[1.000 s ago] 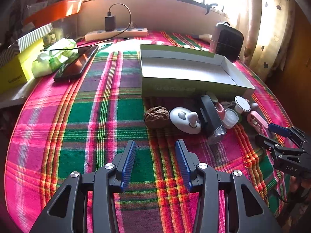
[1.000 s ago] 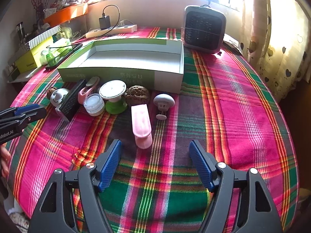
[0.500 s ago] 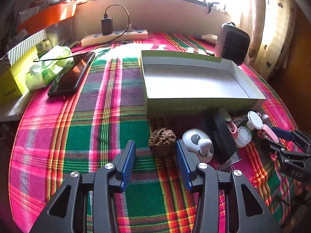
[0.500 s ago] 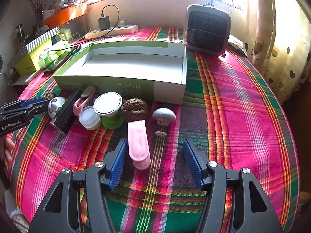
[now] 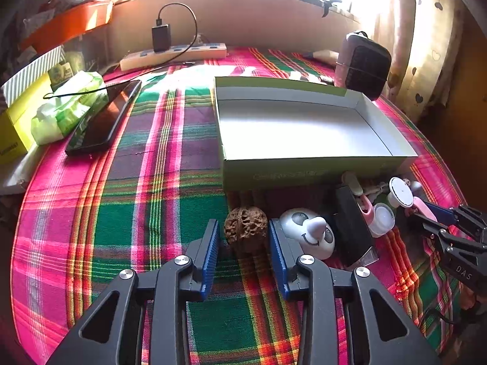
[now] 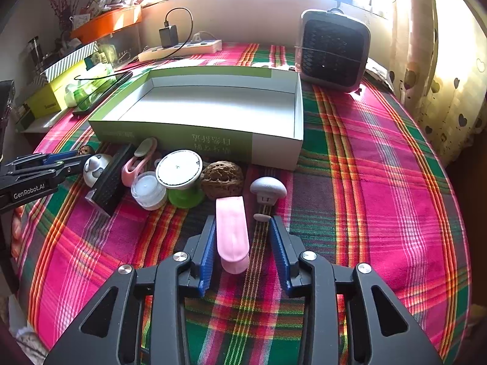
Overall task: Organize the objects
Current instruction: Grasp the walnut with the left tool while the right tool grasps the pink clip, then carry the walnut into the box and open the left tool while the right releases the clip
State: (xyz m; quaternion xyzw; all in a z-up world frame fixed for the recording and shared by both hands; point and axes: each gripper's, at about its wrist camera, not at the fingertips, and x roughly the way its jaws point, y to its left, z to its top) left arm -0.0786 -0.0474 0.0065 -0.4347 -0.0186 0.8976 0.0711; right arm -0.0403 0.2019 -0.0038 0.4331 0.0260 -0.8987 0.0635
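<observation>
My left gripper was closing around the walnut, which sat between the blue pads on the plaid cloth; a thin gap still showed on each side, so I had no grip on it. Just right of it lay the white panda toy, then a black block, with a small jar and a pink clip beyond. All of these lay in front of the empty box, close to its near wall. My right gripper was closing too, with the pink case lying lengthwise between its fingers; the left pad looked just at the case's edge and the right one stood clear of it, so nothing was clamped. Near it stood a grey mushroom, a second walnut and a green-based lid. A phone lay well to the left, and a fan stood behind the box.
</observation>
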